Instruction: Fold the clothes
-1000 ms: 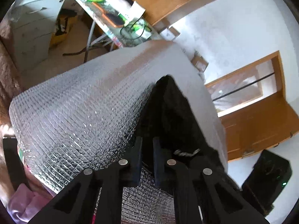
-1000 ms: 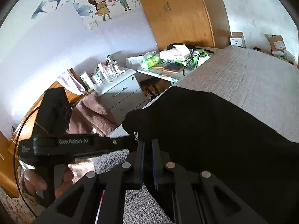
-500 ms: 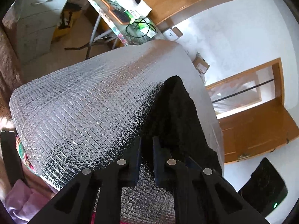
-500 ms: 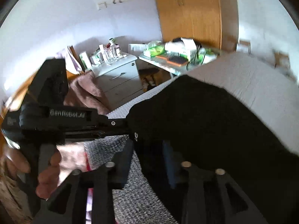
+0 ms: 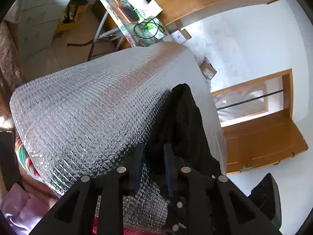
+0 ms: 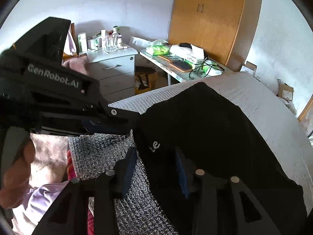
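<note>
Lying on the silver quilted mat (image 5: 82,113), the black garment (image 6: 211,137) is draped along the mat's right side. Left gripper (image 5: 152,164) and right gripper (image 6: 154,168) both stand with fingers apart around its near edge. Smooth the cloth flat before clamping either again.
</note>
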`<state>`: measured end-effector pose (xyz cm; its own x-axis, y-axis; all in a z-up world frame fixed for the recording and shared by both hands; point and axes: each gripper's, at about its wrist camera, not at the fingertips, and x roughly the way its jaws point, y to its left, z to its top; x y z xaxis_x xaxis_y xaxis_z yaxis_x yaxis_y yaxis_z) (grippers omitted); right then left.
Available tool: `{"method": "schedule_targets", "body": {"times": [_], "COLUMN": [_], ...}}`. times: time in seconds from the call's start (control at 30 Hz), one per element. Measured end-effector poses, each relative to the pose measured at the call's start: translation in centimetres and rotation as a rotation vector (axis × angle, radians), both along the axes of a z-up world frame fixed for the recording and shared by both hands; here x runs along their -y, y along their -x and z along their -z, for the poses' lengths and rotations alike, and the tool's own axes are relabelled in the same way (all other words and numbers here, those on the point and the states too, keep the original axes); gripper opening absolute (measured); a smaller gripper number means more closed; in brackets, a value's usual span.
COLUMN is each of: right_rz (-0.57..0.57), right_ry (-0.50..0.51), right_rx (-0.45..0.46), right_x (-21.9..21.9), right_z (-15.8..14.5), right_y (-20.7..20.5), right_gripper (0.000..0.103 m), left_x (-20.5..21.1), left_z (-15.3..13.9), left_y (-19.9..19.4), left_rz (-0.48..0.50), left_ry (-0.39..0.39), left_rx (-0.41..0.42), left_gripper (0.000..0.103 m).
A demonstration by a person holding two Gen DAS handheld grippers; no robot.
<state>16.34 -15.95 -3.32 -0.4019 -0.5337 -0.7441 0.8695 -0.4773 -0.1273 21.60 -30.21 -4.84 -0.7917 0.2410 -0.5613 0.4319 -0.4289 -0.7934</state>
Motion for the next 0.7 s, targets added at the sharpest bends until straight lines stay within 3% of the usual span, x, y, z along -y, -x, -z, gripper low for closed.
{"method": "schedule_targets", "body": {"times": [0.13,0.2,0.5,0.6,0.7], "right_rz": [0.017,0.026,0.022,0.025,0.019], "right_ry": [0.033,0.061,0.114,0.138,0.153], "right_rx": [0.015,0.033,0.050,0.042,0.041], "right_x": [-0.7,-1.0,-2.1,-2.4,-2.6], "right_z": [-0.2,-0.4,-0.9,-1.1,-1.2], "right_y": [0.7,1.0,0.9,0.8,0.7], "right_gripper": [0.019,0.014,0.013,0.013,0.013], "left_x": [0.4,0.7,2.6,2.3,1.9], "left_z": [-0.6,-0.6,-0.2,-0.2,-0.5], "left_y": [0.6,1.1,3.2,4.0,4.6], "left_rz": [0.005,0.028,0.090,0.110,0.134], "left_ry": [0.018,0.000,-0.155,-0.131,-0.135], "left_rx": [-0.005,-0.009,-0.036,0.013,0.005], "left_gripper": [0.047,0.049,0.052,0.052,0.053]}}
